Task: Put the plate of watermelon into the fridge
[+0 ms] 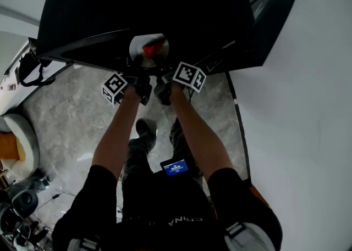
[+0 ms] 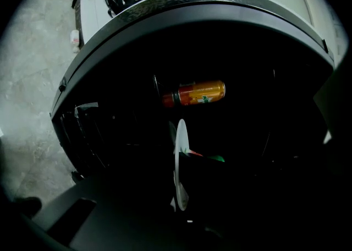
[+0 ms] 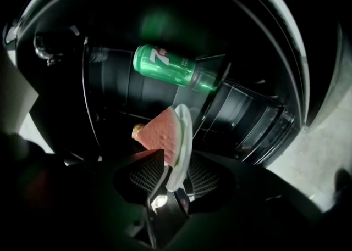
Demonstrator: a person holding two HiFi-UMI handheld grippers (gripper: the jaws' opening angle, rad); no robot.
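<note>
White and seen edge-on, the plate [image 3: 184, 134] is gripped by both tools. In the right gripper view, the right gripper [image 3: 171, 177] has its mesh-patterned fingers [image 3: 137, 176] pressed onto the near rim, one on each face. The pink wedge of watermelon [image 3: 159, 133] lies against the face left of those fingers and reaches out past their tips. Beyond and above them a green bottle [image 3: 170, 66] lies on its side in the dark interior. In the left gripper view, the left gripper [image 2: 180, 203] pinches the plate too. Its fingers are nearly black against the black cavity, yet the plate's lower edge sinks between them, and a sliver of red and green melon shows just right of the rim. An orange bottle [image 2: 193, 93] lies on its side beyond and above these fingers. From the head view the plate sits just ahead of both sets of fingers, at the mouth of the black fridge [image 1: 137, 3] — whether it rests on a shelf cannot be told. The two marker cubes sit side by side behind the fingers. The fridge door [image 1: 269, 14] stands open to their right, and grey marbled floor [image 1: 66, 118] spreads below the outstretched arms.
</note>
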